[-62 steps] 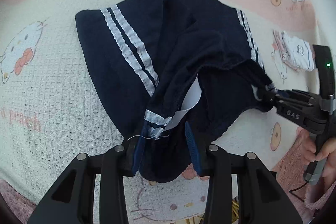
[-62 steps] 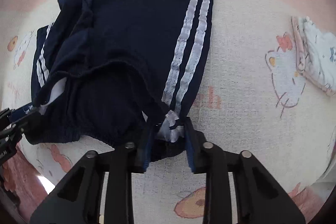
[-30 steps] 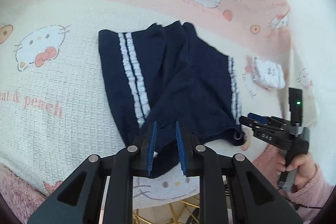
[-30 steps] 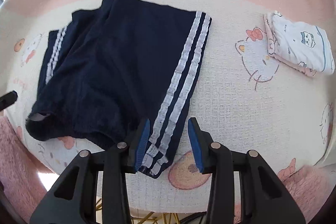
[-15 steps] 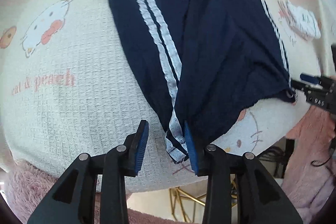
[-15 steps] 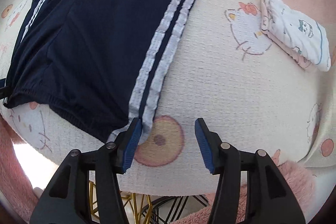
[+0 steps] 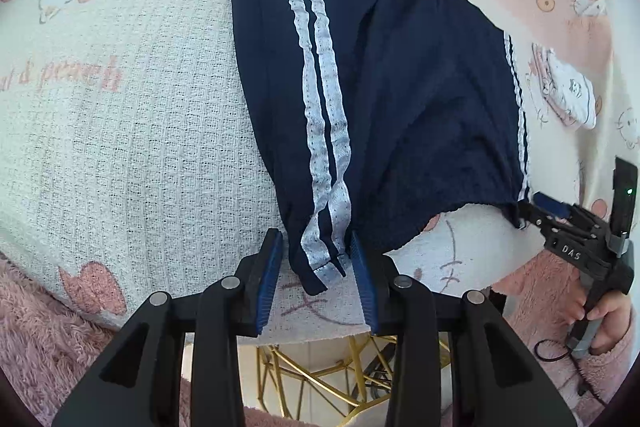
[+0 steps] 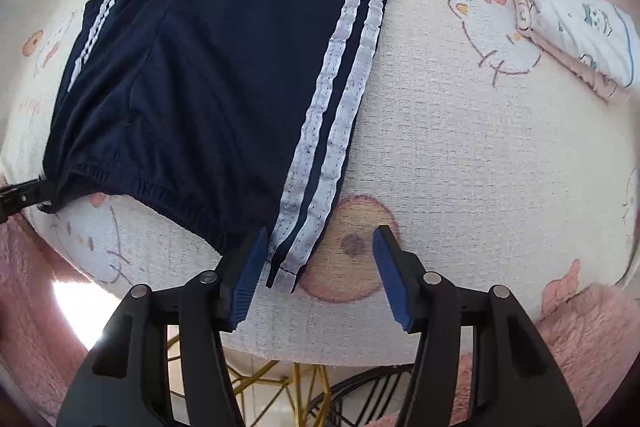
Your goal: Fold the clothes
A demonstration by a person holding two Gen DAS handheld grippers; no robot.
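Navy shorts with white side stripes lie spread flat on the blanket, waistband toward me. My left gripper is open, and the left striped waistband corner lies loose between its blue pads. My right gripper is open wide at the other striped corner of the shorts, which rests just inside its left pad. In the left wrist view the right gripper sits at the shorts' right corner, held by a hand. In the right wrist view the left gripper shows at the left edge.
A cream and pink cartoon-cat blanket covers the table. A folded white garment lies at the far right, also visible as a folded white garment in the left wrist view. The table's near edge is right under the grippers, with gold legs and pink fluffy fabric below.
Both grippers held the waistband corners lifted, then laid the shorts flat and let go. Their jaws have opened, the right one widest, and both stay at the near edge.
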